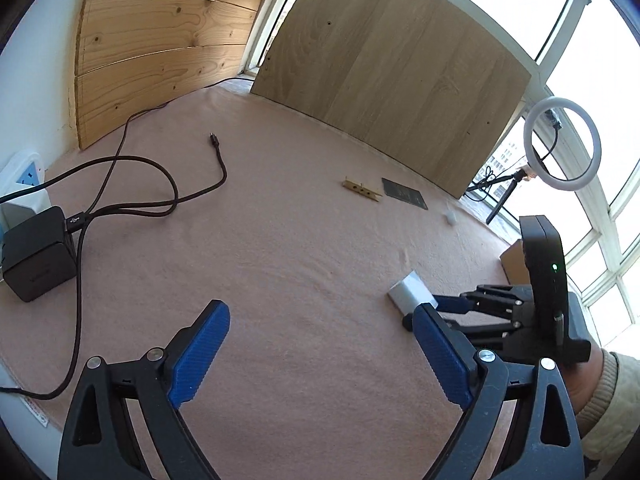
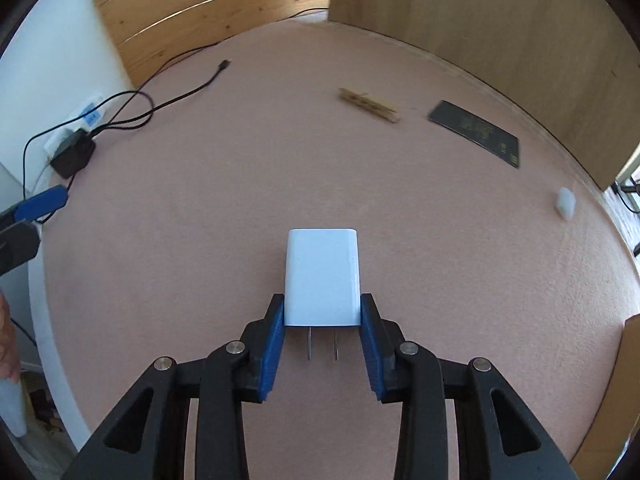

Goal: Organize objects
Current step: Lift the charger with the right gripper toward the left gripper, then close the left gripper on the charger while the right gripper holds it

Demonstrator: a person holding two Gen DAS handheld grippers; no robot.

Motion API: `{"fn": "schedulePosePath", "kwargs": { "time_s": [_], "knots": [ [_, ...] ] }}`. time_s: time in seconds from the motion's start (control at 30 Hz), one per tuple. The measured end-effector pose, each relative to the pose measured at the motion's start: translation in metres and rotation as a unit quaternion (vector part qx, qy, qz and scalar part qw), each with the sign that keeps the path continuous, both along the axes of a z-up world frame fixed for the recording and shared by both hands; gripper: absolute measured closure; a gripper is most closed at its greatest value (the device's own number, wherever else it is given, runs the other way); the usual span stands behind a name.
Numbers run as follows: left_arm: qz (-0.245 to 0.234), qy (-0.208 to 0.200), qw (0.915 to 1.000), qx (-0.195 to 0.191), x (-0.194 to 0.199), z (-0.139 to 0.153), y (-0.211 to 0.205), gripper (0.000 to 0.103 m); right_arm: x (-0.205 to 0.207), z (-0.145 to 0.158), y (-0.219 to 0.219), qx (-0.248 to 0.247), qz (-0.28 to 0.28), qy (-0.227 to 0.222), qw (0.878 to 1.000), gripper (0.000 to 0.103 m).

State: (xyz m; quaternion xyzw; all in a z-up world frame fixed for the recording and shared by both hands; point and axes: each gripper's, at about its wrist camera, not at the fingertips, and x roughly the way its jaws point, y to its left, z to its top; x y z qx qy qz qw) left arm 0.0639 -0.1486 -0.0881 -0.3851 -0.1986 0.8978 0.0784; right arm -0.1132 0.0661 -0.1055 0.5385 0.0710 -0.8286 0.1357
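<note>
1. A ring light (image 1: pixel 562 144) is standing on a stand by the bright windows (image 1: pixel 600 240).
2. Two wooden boards (image 1: pixel 384 64) are leaning upright behind the pink cloth (image 1: pixel 280 240).
3. A cardboard box (image 1: pixel 512 262) is sitting at the cloth's right edge.

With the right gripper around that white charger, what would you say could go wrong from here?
1. The right gripper pinches only the prong end of the white charger; most of the body sticks out past the pads, so it may pivot or slip when lifted.
2. The open left gripper sits close to the right one, so they could bump.
3. The loose black cable could snag a sweeping arm.
</note>
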Motion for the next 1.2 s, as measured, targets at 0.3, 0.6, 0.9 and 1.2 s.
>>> {"fn": "schedulePosePath", "kwargs": {
  "time_s": [0.3,0.6,0.9,1.2],
  "knots": [
    [-0.084,0.042,0.9956,-0.005,-0.019,-0.013,-0.043,0.005,0.032,0.001,-0.090,0.033,0.154,-0.016,0.987,0.071],
    [-0.219,0.064,0.9731,-0.033,-0.019,-0.023,-0.028,0.005,0.028,-0.001,-0.097,0.045,0.255,-0.048,0.965,0.071],
    [-0.323,0.019,0.9292,-0.179,-0.014,-0.037,0.016,0.004,0.022,-0.001,-0.124,0.083,0.390,-0.074,0.914,0.071],
    [-0.362,0.006,0.9068,-0.215,0.001,-0.052,0.022,0.004,0.036,-0.001,-0.137,0.094,0.455,-0.078,0.882,0.071]
  ]
}}
